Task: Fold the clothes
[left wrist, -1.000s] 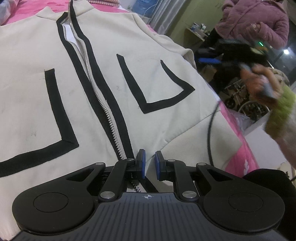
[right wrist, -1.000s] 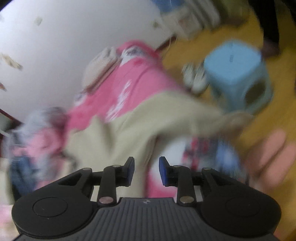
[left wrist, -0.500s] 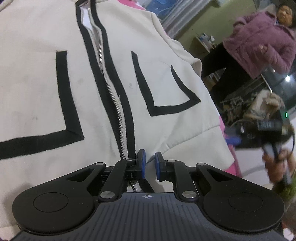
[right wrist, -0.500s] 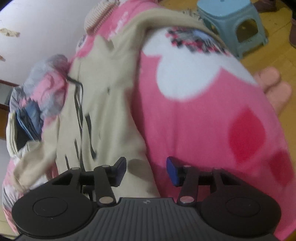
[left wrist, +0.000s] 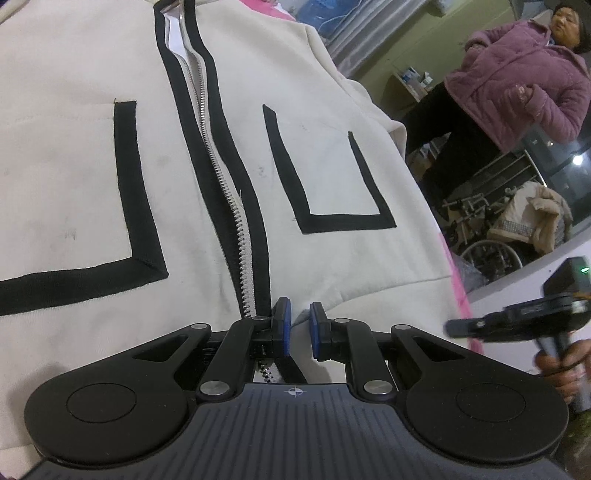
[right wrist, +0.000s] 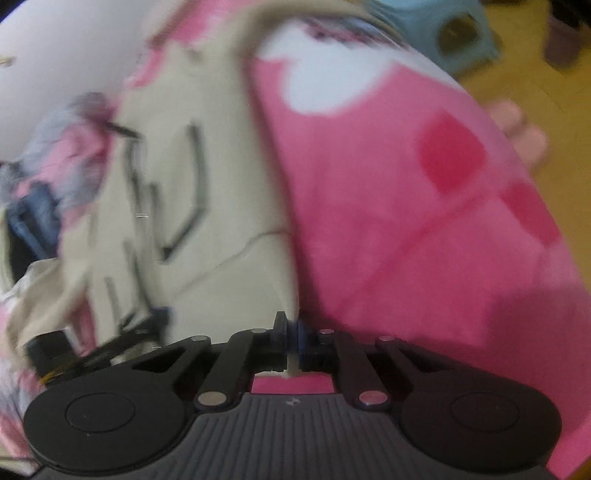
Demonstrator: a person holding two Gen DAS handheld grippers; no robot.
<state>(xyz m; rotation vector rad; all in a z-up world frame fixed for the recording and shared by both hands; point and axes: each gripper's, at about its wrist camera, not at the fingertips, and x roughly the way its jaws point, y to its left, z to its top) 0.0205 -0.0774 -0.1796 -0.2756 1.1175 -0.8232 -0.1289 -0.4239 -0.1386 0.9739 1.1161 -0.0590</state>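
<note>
A cream zip jacket (left wrist: 92, 177) with black trim and two black-outlined pockets lies flat on a pink bed. My left gripper (left wrist: 300, 326) sits at the jacket's bottom hem beside the zipper (left wrist: 221, 173), jaws a narrow gap apart with cream hem cloth between them. In the blurred right wrist view the jacket (right wrist: 207, 229) lies left of the pink blanket (right wrist: 424, 206). My right gripper (right wrist: 293, 338) is nearly shut on the jacket's hem edge at the bed's side. The right gripper also shows in the left wrist view (left wrist: 517, 325).
A person in a purple padded coat (left wrist: 517, 85) stands beyond the bed. A wheelchair (left wrist: 487, 243) with clothes stands behind. A light blue stool (right wrist: 454, 33) stands on the wooden floor. Piled clothes (right wrist: 44, 177) lie at the bed's far end.
My right gripper's jaws have closed from wide open onto the jacket's edge. My left gripper has crept up to the hem; its jaws have kept the same narrow gap.
</note>
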